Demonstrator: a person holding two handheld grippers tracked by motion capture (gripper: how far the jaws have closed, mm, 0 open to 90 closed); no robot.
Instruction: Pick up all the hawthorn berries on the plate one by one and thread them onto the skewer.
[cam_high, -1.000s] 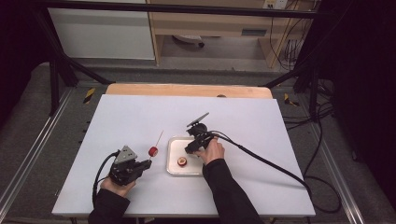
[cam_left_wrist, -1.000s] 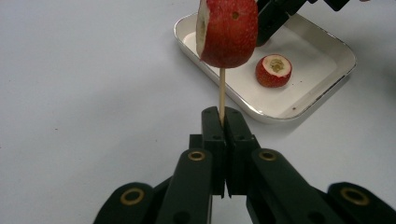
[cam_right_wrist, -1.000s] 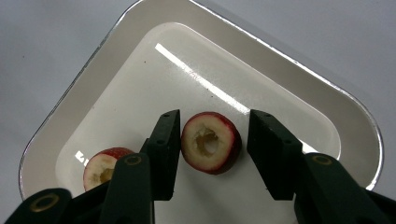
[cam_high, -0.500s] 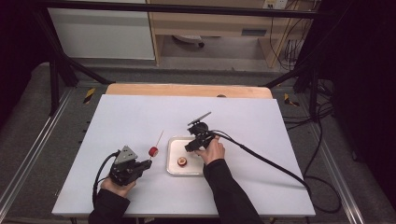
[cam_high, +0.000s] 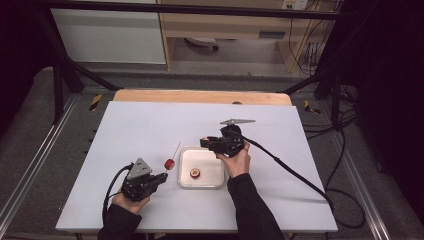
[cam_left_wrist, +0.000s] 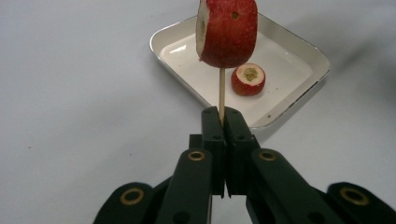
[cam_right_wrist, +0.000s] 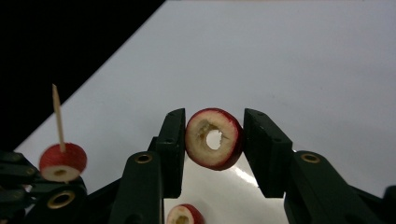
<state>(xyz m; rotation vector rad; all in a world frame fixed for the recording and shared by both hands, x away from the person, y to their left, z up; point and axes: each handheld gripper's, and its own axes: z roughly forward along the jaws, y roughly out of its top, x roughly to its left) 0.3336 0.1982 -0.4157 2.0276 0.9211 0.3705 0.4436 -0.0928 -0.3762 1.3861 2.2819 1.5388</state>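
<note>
My left gripper (cam_left_wrist: 222, 116) is shut on the lower end of a thin wooden skewer (cam_left_wrist: 222, 91), which carries a red apple-like slice (cam_left_wrist: 229, 30). In the high view the left gripper (cam_high: 161, 176) sits at the table's front left, the skewered slice (cam_high: 169, 164) just left of the white tray (cam_high: 210, 162). My right gripper (cam_right_wrist: 215, 130) is shut on a cored red ring slice (cam_right_wrist: 214, 139), held in the air above the tray's far edge. In the high view the right gripper (cam_high: 205, 142) points left. One more red piece (cam_high: 194, 173) lies in the tray.
The white tabletop (cam_high: 150, 125) has free room on all sides of the tray. The right gripper's black cable (cam_high: 290, 172) trails off to the right over the table. A wooden strip (cam_high: 200, 96) borders the far edge.
My right gripper has lifted off the tray with the ring slice and drifted slightly toward the far side. The left gripper and skewer have stayed put.
</note>
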